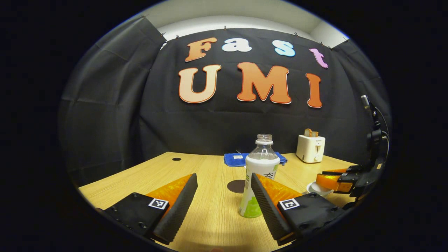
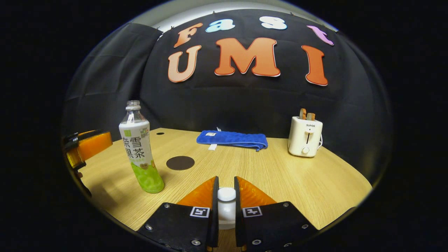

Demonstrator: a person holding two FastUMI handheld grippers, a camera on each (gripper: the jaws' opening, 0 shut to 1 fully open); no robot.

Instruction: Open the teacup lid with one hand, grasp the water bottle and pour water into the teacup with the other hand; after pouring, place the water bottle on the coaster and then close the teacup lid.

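An uncapped water bottle [image 1: 260, 175] with a green and white label stands on the table just ahead of my left gripper [image 1: 223, 176], close to its right finger. That gripper is open wide and touches nothing. The dark round coaster [image 1: 236, 186] lies just behind the bottle. My right gripper [image 2: 226, 180] is shut on the white knob of the teacup lid [image 2: 226, 194], with the white teacup [image 2: 226, 215] under it. Whether the lid rests on the cup I cannot tell. From the right gripper view the bottle [image 2: 140, 154] and coaster [image 2: 180, 162] stand to the left.
A folded blue cloth [image 2: 232, 139] lies at the back of the wooden table [image 2: 280, 175]. A white toaster [image 2: 305, 136] with bread in it stands at the back right. The right gripper [image 1: 336, 180] shows at the far right of the left gripper view.
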